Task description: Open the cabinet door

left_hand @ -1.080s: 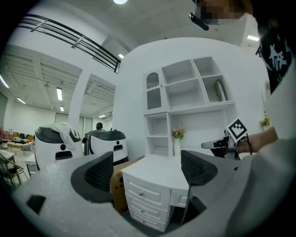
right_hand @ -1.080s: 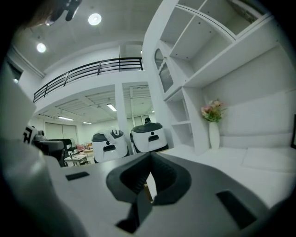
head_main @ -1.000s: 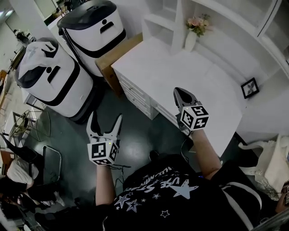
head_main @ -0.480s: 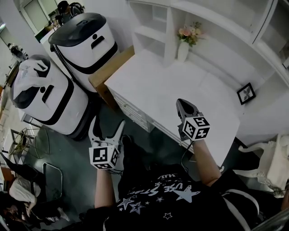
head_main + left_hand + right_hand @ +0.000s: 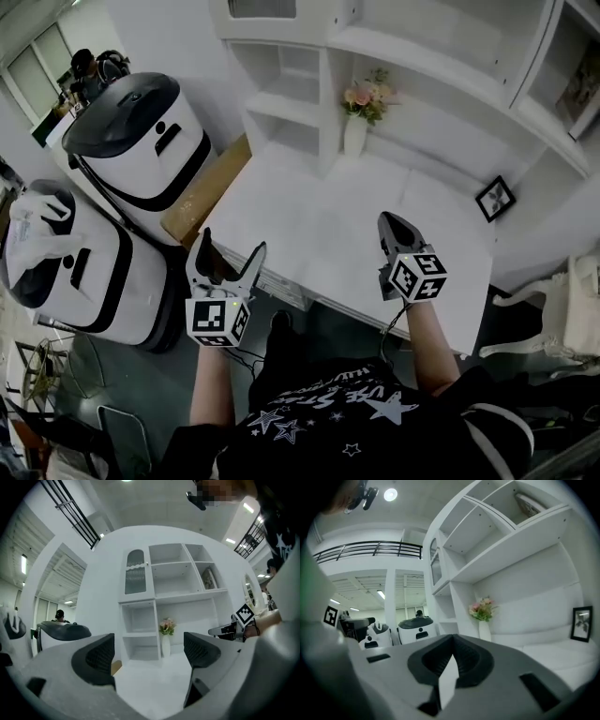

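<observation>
The cabinet door [image 5: 135,578], a white panel with an arched grille window, closes the upper left bay of the white shelf unit behind the desk; it shows in the right gripper view as the door [image 5: 435,567] and at the head view's top edge as the door [image 5: 264,8]. It is closed. My left gripper [image 5: 225,257] stands open over the desk's left front edge, nothing between its jaws [image 5: 149,651]. My right gripper [image 5: 395,229] hovers shut over the desk's middle, its jaws pressed together and empty [image 5: 450,662]. Both are well short of the door.
A white desk [image 5: 309,234] carries a vase of pink flowers [image 5: 356,124] and a small framed picture [image 5: 493,198]. Open shelves [image 5: 281,89] rise behind. Two white-and-black machines [image 5: 141,136] [image 5: 66,267] and a cardboard box [image 5: 202,192] stand left. A white chair [image 5: 562,305] is right.
The view has advanced toward the desk and tilted up, bringing the shelf unit in. Both grippers have moved forward, now over the desk's front; their jaws are unchanged.
</observation>
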### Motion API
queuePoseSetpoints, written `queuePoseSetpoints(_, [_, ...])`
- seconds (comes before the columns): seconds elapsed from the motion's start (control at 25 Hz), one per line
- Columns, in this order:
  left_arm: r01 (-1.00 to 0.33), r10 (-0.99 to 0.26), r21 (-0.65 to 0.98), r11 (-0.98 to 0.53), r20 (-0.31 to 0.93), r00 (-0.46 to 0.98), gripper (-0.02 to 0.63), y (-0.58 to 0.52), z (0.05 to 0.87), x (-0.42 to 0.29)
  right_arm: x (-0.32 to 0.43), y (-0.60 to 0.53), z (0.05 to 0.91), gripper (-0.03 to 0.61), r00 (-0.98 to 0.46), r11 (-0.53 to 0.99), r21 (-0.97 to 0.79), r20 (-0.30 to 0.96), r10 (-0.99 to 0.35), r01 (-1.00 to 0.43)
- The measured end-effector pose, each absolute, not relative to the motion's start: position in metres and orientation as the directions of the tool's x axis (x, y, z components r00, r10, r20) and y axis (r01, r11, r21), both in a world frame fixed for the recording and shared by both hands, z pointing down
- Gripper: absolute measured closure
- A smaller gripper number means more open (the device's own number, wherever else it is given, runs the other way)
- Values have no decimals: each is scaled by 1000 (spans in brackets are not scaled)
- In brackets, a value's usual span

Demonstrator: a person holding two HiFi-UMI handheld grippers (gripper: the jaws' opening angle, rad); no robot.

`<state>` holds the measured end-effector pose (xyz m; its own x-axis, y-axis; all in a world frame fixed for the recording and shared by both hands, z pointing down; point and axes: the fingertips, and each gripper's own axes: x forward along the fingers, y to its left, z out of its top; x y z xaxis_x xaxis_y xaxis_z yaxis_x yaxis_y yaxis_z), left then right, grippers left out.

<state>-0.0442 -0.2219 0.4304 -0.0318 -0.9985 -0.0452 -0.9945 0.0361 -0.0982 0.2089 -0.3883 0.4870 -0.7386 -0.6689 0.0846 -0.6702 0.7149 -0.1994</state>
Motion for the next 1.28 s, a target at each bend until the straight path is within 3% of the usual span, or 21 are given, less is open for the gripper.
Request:
queuePoseSetpoints(0.48, [-944,-935,-224,-243,-206,290,153,-353,322,-78,190,-438,385,573,-599,602,-75,-58,-799,-795])
queuePoseSetpoints(1.08, [-834,-739,-399,-381,-411,534,155,-443,178,-62,160,-466,210,574,-484,459,153,-319,-815,-875])
queuePoseSetpoints(1.28, [-823,-694,-416,-388,-456,558,162,-471,132,-52,152,-481,164,574,-449,401,203,-374,-812,-893])
